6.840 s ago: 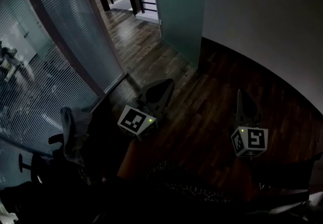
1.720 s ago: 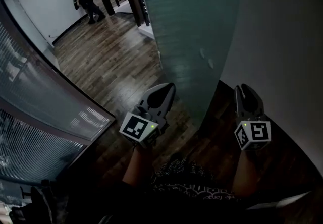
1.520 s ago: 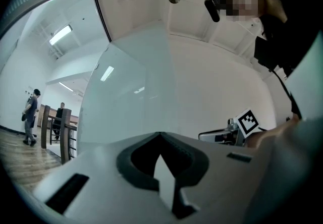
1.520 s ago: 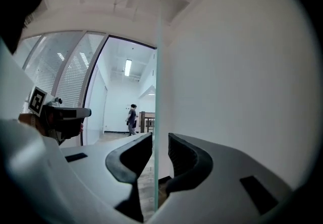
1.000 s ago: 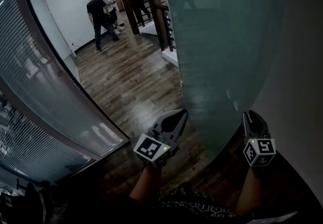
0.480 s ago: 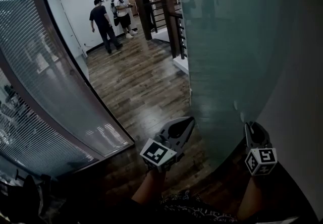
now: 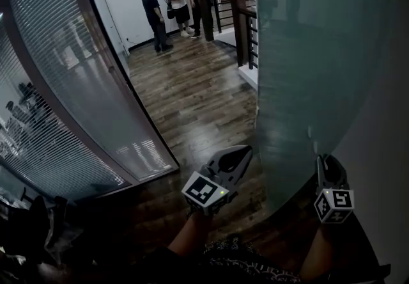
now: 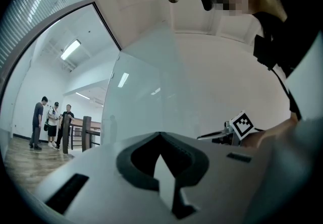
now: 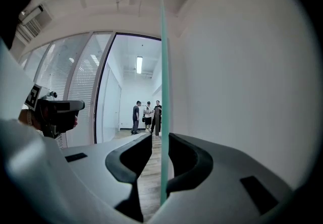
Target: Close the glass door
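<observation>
The frosted green glass door (image 7: 307,71) stands swung open, close along the white wall (image 7: 390,116). In the right gripper view I see it edge-on (image 9: 163,66), running down between my jaws. My right gripper (image 7: 324,160) (image 9: 160,137) is open around that edge: the right-hand finger (image 9: 189,160) lies against the glass and a gap shows on the left side. My left gripper (image 7: 246,150) (image 8: 160,136) is shut on nothing and hovers in front of the door's face (image 8: 146,102), left of the right gripper.
A curved glass partition with blinds (image 7: 70,84) runs along the left. Wooden floor (image 7: 192,97) leads through the doorway to a hallway where three people (image 7: 176,4) stand beside a wooden railing (image 7: 239,14). Dark belongings (image 7: 32,231) lie at the lower left.
The head view has lifted, showing more of the hallway and the people. Both grippers have crept forward a little along the door. The right gripper stays at the glass edge.
</observation>
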A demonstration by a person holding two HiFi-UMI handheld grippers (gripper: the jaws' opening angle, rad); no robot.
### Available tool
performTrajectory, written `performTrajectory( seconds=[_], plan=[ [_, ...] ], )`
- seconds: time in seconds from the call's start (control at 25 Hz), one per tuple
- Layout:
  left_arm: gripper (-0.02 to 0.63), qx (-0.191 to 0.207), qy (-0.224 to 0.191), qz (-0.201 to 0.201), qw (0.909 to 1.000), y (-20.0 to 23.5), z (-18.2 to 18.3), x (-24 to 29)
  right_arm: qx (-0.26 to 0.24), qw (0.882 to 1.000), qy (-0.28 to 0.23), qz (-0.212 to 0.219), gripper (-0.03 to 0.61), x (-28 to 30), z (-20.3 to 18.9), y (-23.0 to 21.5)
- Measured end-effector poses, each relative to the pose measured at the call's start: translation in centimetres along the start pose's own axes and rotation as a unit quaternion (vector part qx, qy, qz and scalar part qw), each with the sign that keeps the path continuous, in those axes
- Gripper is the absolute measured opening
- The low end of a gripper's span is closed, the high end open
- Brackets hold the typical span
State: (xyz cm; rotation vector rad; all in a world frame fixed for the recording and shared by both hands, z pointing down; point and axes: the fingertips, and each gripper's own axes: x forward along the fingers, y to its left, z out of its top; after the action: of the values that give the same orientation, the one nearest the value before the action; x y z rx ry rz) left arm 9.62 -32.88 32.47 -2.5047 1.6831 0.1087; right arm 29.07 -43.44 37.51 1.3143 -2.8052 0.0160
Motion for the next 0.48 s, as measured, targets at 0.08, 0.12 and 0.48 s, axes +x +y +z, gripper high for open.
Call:
performTrajectory(
  seconds=[0.08,0.12,0.48],
  plan=[
    [0.002,0.000,-0.001,0.011,0.9999,0.3,0.0,-1.2,0.001,1.000,0.002,0.007,0.084,0.0,-0.2,0.9],
    [0.002,-0.002,0.000,0.017,0.9998,0.4,0.0,-1.9,0.002,1.000,0.003,0.011,0.084,0.0,-0.3,1.3],
    [0.002,0.006,0.003,0.062,0.9981,1.3,0.7,-5.9,0.002,0.999,-0.006,0.049,0.084,0.5,0.1,4.6]
  ],
)
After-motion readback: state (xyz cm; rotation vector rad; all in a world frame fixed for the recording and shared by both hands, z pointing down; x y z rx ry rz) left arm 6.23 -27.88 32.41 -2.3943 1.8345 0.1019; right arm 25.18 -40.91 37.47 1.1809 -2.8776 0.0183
